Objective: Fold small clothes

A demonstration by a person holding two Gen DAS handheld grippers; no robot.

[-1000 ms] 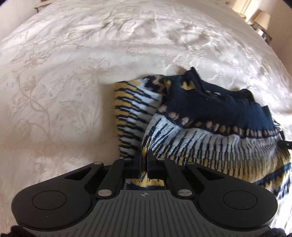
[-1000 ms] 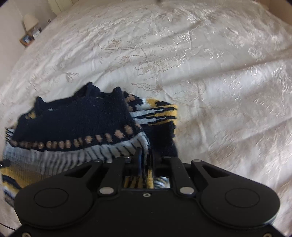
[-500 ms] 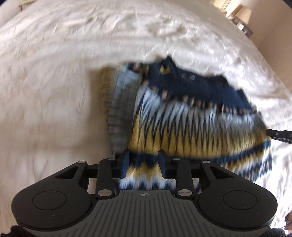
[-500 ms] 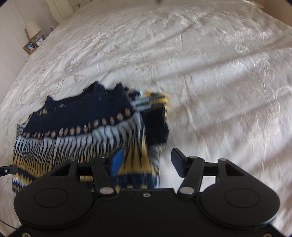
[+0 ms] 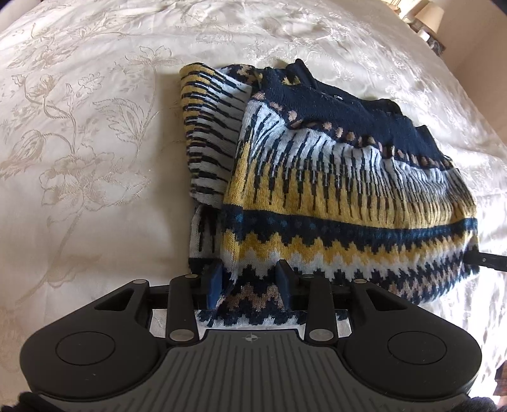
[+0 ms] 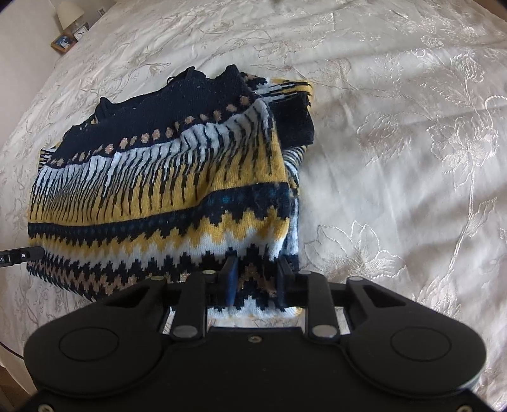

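A small knitted sweater (image 5: 332,190), navy, yellow and white with zigzag bands, lies folded on the cream bedspread; its sleeves are tucked in and its navy collar end points away. It also shows in the right wrist view (image 6: 164,190). My left gripper (image 5: 250,282) is open, its fingers straddling the near left part of the hem. My right gripper (image 6: 257,279) is open, its fingers straddling the near right part of the hem. Each gripper's tip shows at the edge of the other view.
The cream embroidered bedspread (image 5: 79,142) stretches all around the sweater. A bedside table with a lamp (image 6: 68,12) and a picture frame stands at the far corner; the lamp also shows in the left wrist view (image 5: 427,16).
Both grippers were shut on the sweater's hem a second ago. They have opened and let it go, and the sweater now lies spread flatter, with both grippers drawn back to its near edge.
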